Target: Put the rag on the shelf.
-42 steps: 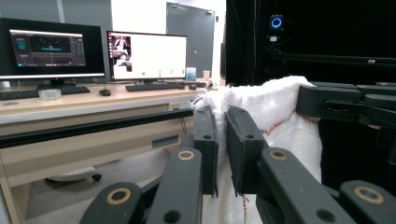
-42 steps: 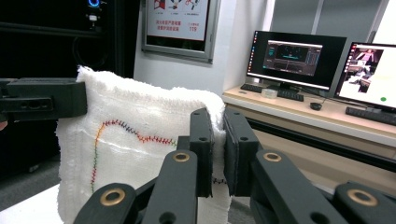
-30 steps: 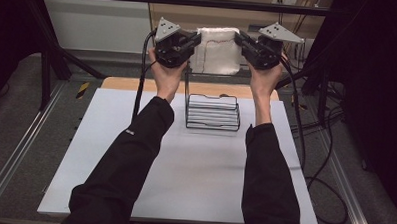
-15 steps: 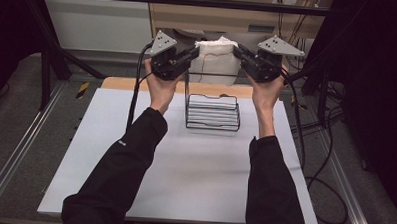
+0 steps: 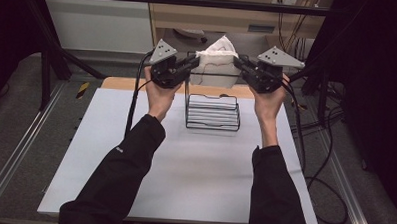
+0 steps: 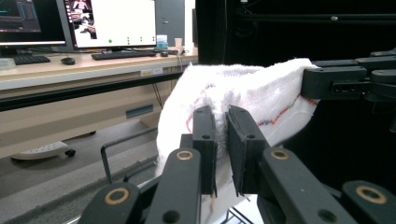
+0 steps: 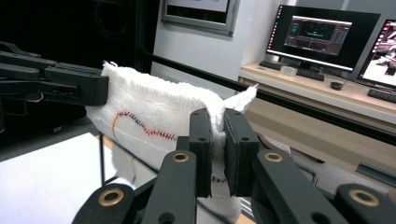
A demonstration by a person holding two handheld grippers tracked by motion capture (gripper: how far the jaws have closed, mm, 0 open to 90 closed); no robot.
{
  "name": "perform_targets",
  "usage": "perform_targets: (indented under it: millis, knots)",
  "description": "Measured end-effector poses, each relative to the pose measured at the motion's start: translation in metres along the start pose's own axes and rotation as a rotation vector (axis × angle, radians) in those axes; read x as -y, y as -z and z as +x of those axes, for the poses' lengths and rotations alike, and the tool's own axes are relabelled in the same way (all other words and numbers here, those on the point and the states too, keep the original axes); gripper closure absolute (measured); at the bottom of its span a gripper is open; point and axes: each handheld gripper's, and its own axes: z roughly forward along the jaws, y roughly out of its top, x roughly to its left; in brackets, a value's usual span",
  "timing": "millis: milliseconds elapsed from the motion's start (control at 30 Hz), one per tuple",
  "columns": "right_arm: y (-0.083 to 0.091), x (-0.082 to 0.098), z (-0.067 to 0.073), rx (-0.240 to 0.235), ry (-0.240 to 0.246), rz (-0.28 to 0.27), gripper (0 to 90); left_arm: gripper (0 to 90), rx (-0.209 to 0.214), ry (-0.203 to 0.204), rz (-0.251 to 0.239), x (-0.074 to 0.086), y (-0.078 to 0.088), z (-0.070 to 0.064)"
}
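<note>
Stretching a white towel (image 5: 217, 60) between them, the left gripper (image 5: 192, 63) and the right gripper (image 5: 238, 63) are holding it in the air above a black wire rack (image 5: 212, 111), which is standing toward the far side of the white surface (image 5: 184, 171). Each gripper's jaws are pinched nearly closed on an end of the cloth, as both gripper views are showing; coloured stitching is running across the fabric. The person's hands are raised at matching height, dark sleeves reaching in from the near edge. Monitors (image 7: 322, 35) are glowing on a desk behind.
</note>
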Motion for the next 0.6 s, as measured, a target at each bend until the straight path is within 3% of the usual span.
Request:
perform_targets:
  millis: [300,600]
  knots:
    - [0.014,0.018,0.013,-0.036,0.013,0.02,82.5,81.0,0.017,-0.028,0.05,0.016,0.008,-0.005]
    - [0.024,0.029,0.018,-0.067,0.042,0.036,82.3,80.5,0.035,-0.022,0.074,0.028,0.012,-0.01]
